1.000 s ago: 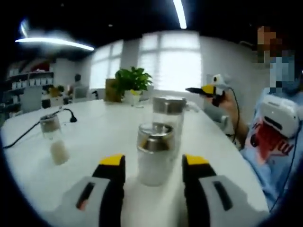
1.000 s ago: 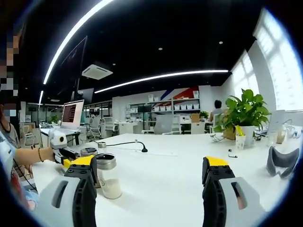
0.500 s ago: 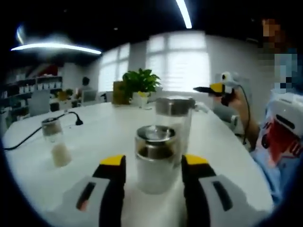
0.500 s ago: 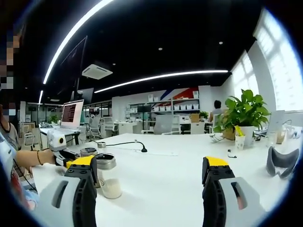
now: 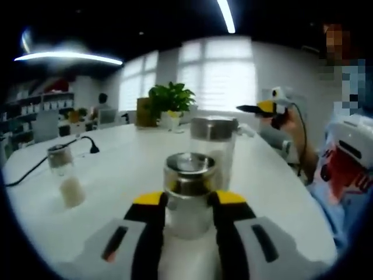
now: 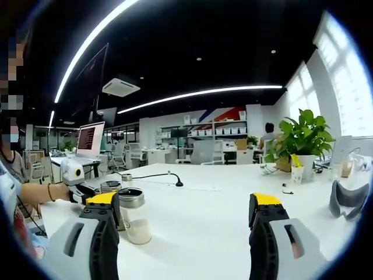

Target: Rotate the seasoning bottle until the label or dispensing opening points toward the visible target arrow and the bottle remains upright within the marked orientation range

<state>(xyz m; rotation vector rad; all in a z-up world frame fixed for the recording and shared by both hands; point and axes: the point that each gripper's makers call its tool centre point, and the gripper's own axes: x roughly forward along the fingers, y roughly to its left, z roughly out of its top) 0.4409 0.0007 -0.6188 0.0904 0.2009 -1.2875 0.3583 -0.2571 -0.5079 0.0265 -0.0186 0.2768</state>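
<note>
The seasoning bottle (image 5: 189,192) stands upright on the white surface (image 5: 128,169), clamped between the left tool's (image 5: 189,201) yellow-tipped jaws. A taller jar (image 5: 213,146) sits just behind it, a smaller shaker (image 5: 63,178) off left. The right tool (image 6: 186,213) hangs wide open, gripping nothing, above the surface.

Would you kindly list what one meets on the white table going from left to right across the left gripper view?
Black cable → small jar holding white grains → steel-lidded seasoning bottle between the left claw's jaws → the right claw, held up at the table's far right edge.
</note>
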